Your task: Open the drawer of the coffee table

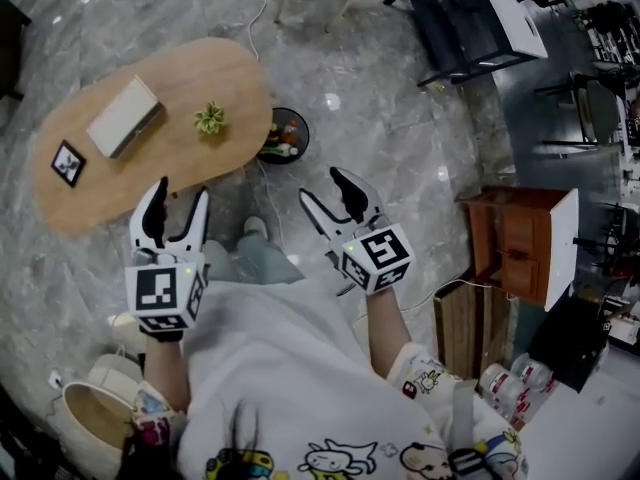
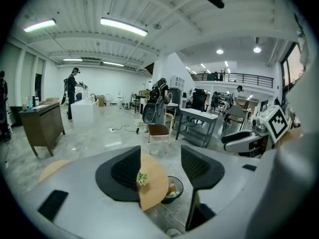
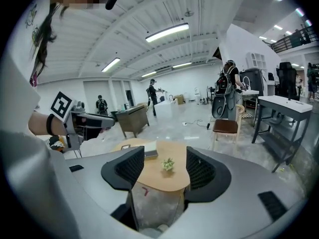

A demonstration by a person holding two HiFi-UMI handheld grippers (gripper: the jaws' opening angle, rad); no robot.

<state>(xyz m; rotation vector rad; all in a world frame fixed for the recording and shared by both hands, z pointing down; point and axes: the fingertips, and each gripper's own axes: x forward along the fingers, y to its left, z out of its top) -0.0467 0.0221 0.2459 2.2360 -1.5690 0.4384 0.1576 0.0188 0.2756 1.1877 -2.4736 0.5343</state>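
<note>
- Left gripper point(image 1: 181, 190): fingers spread wide, nothing between them. Held in the air in front of the person, pointing toward the surface point(image 1: 230, 88) and apart from it.
- Right gripper point(image 1: 321, 185): fingers likewise spread and empty. It is level with the left, over the grey floor point(image 1: 400, 118), just off the surface's right end.
- Surface: an oval wooden top, up and left of both grippers in the head view. Its drawer shows in no view – only the top is seen.
- On the surface: a flat pale box point(image 1: 125, 116) near the middle, a small green plant point(image 1: 209, 119) to its right, and a dark picture frame point(image 1: 68, 163) at the left end. All three stand apart from one another.
- A round black bin point(image 1: 288, 135) holding bottles stands on the floor, just beside the surface's right end.
- Left gripper view: plant and bin appear in the gap between the fingers, well beyond them.
- Right gripper view: plant and box appear in the gap – also beyond the fingers, untouched.
- A wooden cabinet point(image 1: 520, 243) stands well apart at the right.
</note>
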